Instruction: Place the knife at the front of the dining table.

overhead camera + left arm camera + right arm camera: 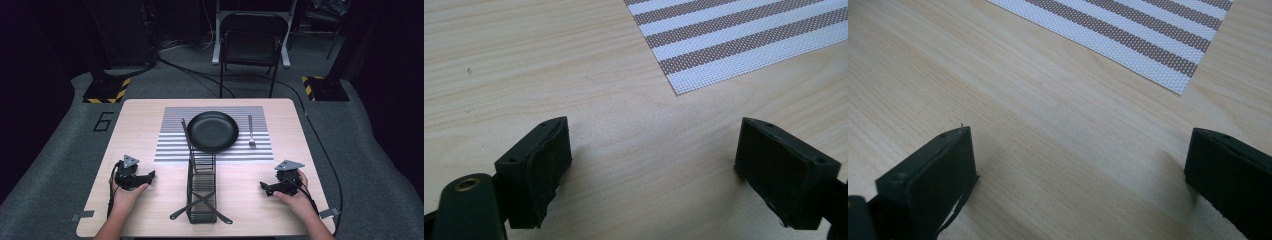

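Pale wood-grain tabletop (135,115) with a striped woven mat (260,147) at upper centre, carrying a round black pan (213,131) and a fork (251,132). A wire rack (202,192) stands at lower centre between the 2 grippers. Left gripper (148,176) and right gripper (264,187) both gape wide, holding nothing.

So the table (150,115) has a placemat (260,150) on its far half, roughly centred. A pan (213,131) sits on the mat, and a fork (251,131) lies on the mat just right of it. A wire rack (202,192) runs from the mat's near edge toward the near edge of the table, right in the middle. The left gripper (148,176) rests left of the rack and the right gripper (264,187) right of it, both on bare tabletop. A chair (252,37) stands beyond the far edge.
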A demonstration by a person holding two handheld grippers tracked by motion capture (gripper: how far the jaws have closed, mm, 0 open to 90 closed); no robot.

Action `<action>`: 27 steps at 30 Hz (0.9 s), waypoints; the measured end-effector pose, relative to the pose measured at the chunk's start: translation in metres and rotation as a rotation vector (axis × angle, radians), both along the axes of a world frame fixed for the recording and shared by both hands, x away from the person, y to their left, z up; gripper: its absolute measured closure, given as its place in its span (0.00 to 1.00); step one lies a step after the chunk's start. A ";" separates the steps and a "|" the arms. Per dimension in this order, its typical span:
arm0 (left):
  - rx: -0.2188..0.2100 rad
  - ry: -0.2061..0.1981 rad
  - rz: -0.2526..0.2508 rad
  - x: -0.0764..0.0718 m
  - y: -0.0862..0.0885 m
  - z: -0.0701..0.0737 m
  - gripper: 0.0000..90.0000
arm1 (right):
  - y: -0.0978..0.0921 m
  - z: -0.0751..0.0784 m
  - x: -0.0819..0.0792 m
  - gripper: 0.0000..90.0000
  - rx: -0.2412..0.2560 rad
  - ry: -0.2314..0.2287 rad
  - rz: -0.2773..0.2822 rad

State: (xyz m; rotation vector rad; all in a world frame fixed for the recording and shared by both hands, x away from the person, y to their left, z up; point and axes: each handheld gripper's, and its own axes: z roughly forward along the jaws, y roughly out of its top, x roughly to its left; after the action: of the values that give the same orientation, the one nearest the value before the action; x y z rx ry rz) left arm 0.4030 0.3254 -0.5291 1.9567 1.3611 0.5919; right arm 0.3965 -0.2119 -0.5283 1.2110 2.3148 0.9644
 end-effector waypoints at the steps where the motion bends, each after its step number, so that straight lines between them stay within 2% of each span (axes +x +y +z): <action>1: 0.000 0.000 0.000 0.000 0.000 0.000 0.16 | 0.000 0.000 0.000 0.00 0.000 0.001 0.000; 11: -0.005 -0.010 0.003 0.000 0.000 -0.001 0.17 | 0.000 0.000 0.000 0.00 0.001 0.001 0.000; 18: -0.005 -0.004 0.005 -0.001 0.000 0.000 0.21 | 0.000 0.000 0.000 0.00 0.001 0.001 0.000; 21: -0.013 -0.019 0.011 -0.001 0.000 0.000 0.22 | 0.000 0.000 0.000 0.00 0.001 0.001 0.000; 23: -0.011 -0.015 0.003 -0.001 0.002 0.000 0.25 | 0.000 0.000 0.000 0.00 0.001 0.001 0.000; 27: -0.033 -0.022 0.007 0.000 0.004 0.000 0.29 | 0.000 0.000 0.000 0.00 0.001 0.001 0.000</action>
State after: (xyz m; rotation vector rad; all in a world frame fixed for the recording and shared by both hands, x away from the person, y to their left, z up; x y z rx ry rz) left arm 0.4026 0.3299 -0.5287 1.9147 1.3564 0.5886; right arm 0.3965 -0.2119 -0.5283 1.2120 2.3151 0.9652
